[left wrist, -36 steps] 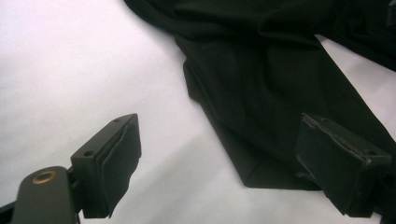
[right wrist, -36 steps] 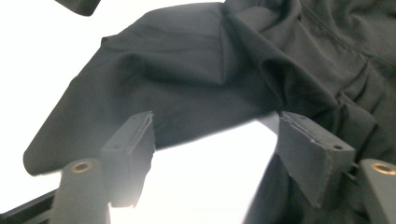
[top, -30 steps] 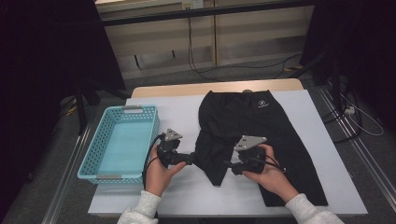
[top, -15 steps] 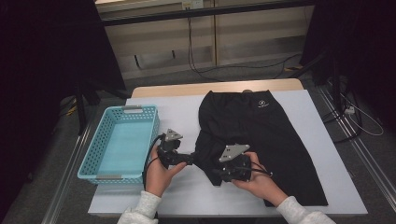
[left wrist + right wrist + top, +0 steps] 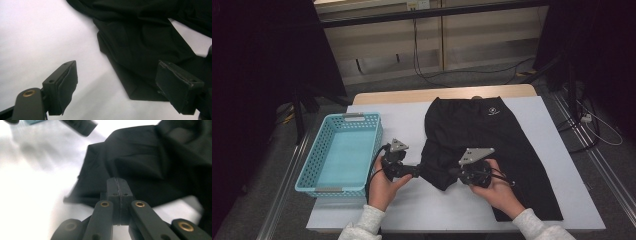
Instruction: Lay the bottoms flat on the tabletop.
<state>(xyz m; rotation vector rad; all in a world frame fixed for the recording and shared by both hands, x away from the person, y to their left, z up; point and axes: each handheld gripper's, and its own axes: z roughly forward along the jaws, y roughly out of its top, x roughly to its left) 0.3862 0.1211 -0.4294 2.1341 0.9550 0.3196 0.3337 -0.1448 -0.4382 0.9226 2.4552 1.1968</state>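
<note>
Right tool [image 5: 455,173] closed beside shorts [image 5: 492,145]; blue basket [image 5: 314,181] holds nothing.

High view: fixed overhead cam, facing fwd and down over the white rectangular table [image 5: 412,210]. Gripper views: close, low, along their jaws. All three share the crumpled black fabric garment [image 5: 492,135] [image 5: 140,37] [image 5: 150,162].

Your right gripper [image 5: 452,172] has slid from the shorts' [image 5: 492,135] lower middle toward nine o'clock, reaching the folded hem corner. Its jaws have just been closing and now meet, pad against pad; whether cloth is pinched there can't be told. The corner has bunched slightly.
</note>
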